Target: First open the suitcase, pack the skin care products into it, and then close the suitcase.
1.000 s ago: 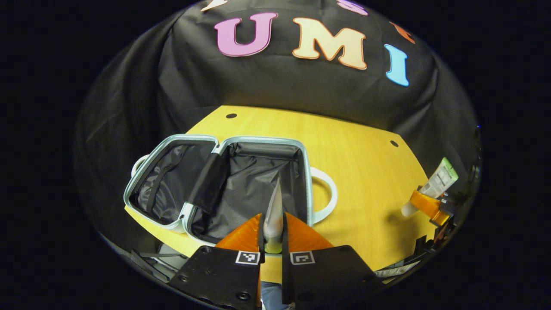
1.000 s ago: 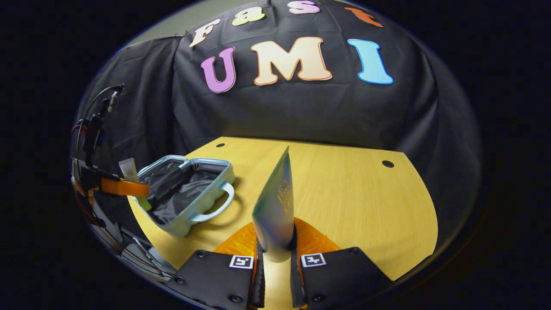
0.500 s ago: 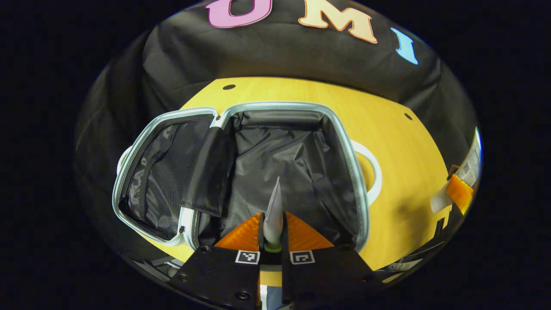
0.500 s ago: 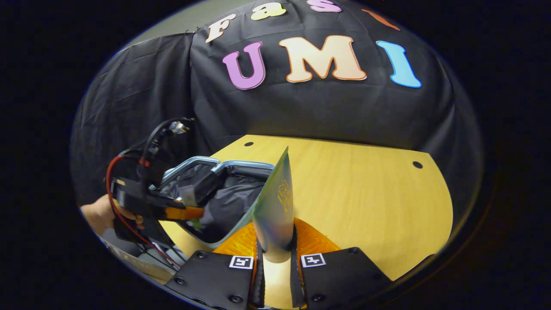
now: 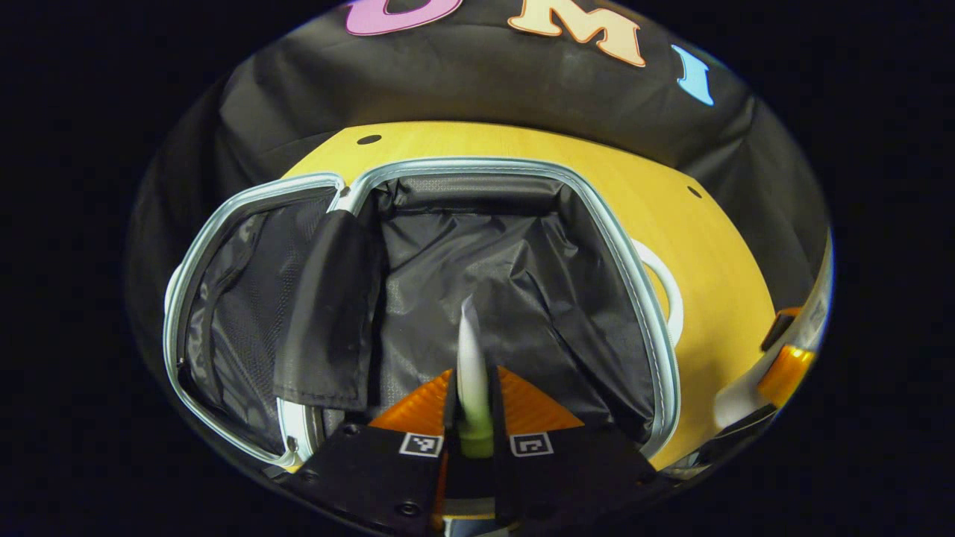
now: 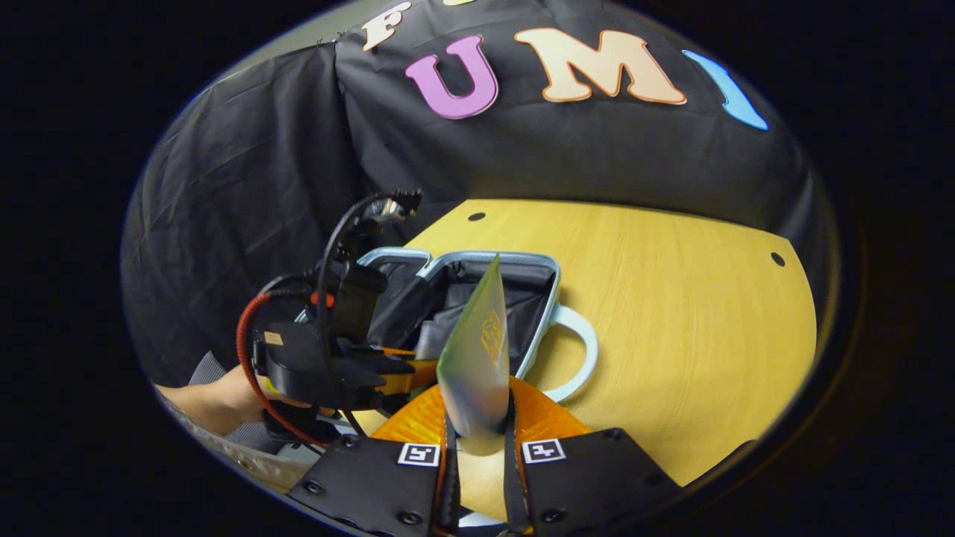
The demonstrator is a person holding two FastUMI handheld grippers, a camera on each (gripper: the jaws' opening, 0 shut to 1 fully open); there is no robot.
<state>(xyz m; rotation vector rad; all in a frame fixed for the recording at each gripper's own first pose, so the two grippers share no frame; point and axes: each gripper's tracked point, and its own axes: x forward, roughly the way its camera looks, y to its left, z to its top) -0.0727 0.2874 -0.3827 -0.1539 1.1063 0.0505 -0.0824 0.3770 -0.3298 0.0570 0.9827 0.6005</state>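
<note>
Left gripper view looks down along the left gripper point(image 5: 473, 388), whose two fingers are clamped on a slim pale tube with a green cap point(image 5: 471, 365); the tube stands up between them, its crimped end pointing forward over the black-lined interior of the open pale-blue hard-shell suitcase point(image 5: 642, 298). The suitcase lies flat on the yellow wooden table point(image 5: 709, 246), both halves spread: the right half sits directly under the tube, the left half with a mesh lining point(image 5: 231, 298) lies beyond a black fabric flap point(image 5: 328, 306) at the hinge. A white carry handle point(image 5: 668, 287) juts from the suitcase's right side toward the table's right edge. At the far right rim of this view, part of the right gripper point(image 5: 780, 365) and a pale tube end can be made out, blurred. In the right gripper view, the right gripper point(image 6: 477, 425) grips a flat green-to-blue gradient tube with gold print point(image 6: 477, 358), held upright with its crimped end up, over the table's near edge just beside the suitcase's handle side. To its left in the same view, the left gripper's black body with a red cable point(image 6: 242, 350) hangs over the suitcase, held by a person's hand point(image 6: 224, 395).
</note>
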